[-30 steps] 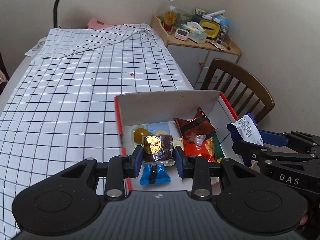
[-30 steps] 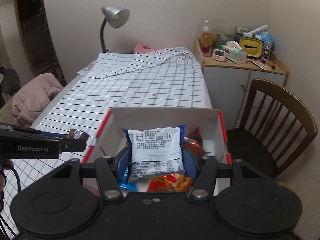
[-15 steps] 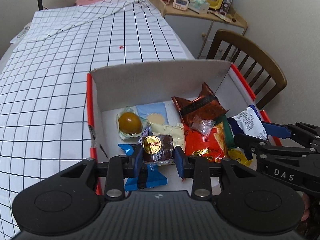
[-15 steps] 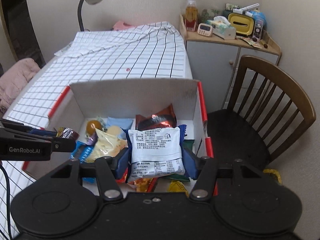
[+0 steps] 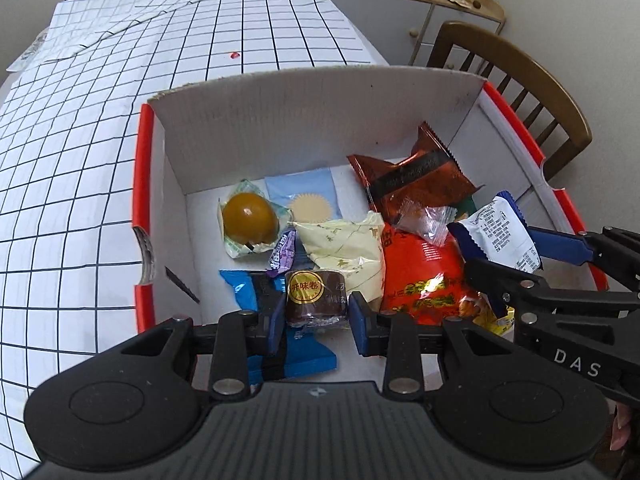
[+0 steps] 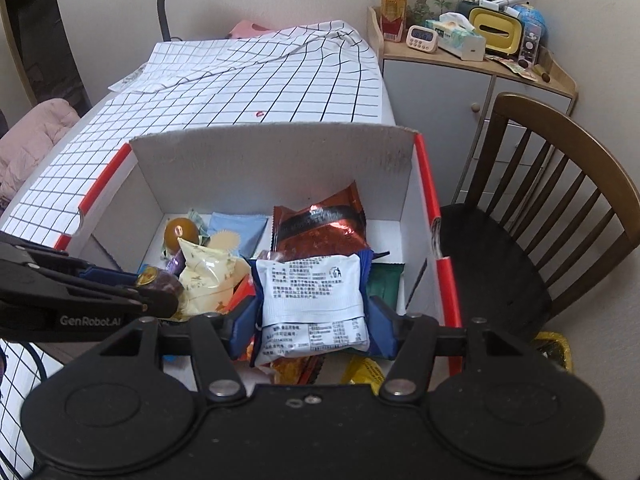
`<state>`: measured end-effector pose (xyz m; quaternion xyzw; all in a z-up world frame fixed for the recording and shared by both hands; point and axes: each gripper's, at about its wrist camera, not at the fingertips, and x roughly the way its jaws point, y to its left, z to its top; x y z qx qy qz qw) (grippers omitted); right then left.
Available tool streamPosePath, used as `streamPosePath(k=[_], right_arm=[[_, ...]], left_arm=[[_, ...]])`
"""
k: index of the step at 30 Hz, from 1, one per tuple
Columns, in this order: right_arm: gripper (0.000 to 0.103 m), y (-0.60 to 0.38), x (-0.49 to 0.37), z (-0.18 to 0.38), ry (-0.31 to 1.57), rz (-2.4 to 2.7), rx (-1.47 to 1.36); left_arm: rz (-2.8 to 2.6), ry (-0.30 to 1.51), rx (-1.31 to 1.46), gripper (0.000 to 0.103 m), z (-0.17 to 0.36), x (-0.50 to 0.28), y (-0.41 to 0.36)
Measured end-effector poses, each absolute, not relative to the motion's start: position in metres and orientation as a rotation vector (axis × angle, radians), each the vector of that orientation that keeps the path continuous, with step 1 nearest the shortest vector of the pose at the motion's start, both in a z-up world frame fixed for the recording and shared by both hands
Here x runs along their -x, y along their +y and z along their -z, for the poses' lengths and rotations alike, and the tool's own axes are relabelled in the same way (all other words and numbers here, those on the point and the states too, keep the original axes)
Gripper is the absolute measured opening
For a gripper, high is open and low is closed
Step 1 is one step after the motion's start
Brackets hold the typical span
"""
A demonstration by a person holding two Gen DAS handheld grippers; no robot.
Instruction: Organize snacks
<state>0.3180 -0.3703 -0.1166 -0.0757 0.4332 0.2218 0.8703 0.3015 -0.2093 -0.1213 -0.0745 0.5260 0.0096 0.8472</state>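
Left gripper (image 5: 316, 322) pinching brown roll snack (image 5: 316, 298), lower centre, over box (image 5: 320, 108). Right gripper (image 6: 310, 330) jaws opening around white packet (image 6: 310, 300), pads seem still touching. Risk: packet slides off heaped red bag (image 5: 420, 276); grippers near each other, may bump.

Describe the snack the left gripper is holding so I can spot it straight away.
Look in the red-edged cardboard box on the checked tablecloth, at its near side. The left gripper holds a small dark brown roll above a blue wrapper. Its round gold label with red characters sets it apart.
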Motion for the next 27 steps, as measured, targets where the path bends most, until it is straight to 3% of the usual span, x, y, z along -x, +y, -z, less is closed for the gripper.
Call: streamPosePath(k=[11, 15, 23, 27], right_arm=[[0.071, -0.370, -0.315, 0.116, 0.905, -0.476, 0.153], [0.078, -0.373, -0.313, 0.109, 0.885, -0.480, 0.135], [0.082, -0.379, -0.296, 0.081, 0.831, -0.502, 0.094], [0.084, -0.383, -0.284, 0.065, 0.793, -0.500, 0.063]], left_arm=[[-0.002, 1.116, 0.188, 0.034, 0.123, -0.299, -0.209], [0.006, 1.084, 0.192, 0.042, 0.113, -0.292, -0.208], [0.022, 1.009, 0.185, 0.044, 0.085, -0.273, -0.205], [0.034, 0.961, 0.183, 0.055, 0.067, -0.261, -0.201]])
